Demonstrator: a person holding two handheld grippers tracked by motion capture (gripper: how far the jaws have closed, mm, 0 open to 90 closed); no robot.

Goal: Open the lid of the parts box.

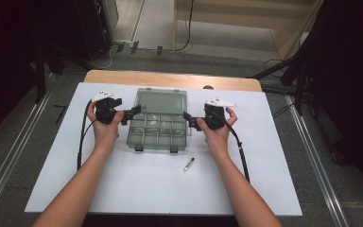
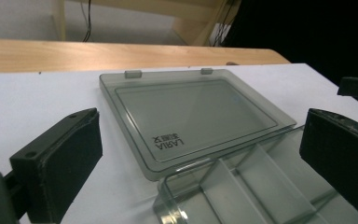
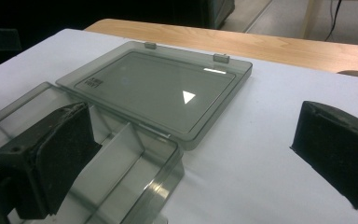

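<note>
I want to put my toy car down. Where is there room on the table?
Free: the white sheet between the forearms, near the small tube, and both outer edges. Crowded: the open box, flanked by left tool and right tool.

Your count on the counter [image 1: 123, 189]:
One open compartment box [image 1: 157, 135], one small vial [image 1: 188, 164] near the box, two tools beside it.

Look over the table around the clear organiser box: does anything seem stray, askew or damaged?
One stray: a small tube-like item lies alone on the white sheet, in front of the box. What it is can't be told. The lid lies flat open behind; nothing looks spilled or broken.
</note>
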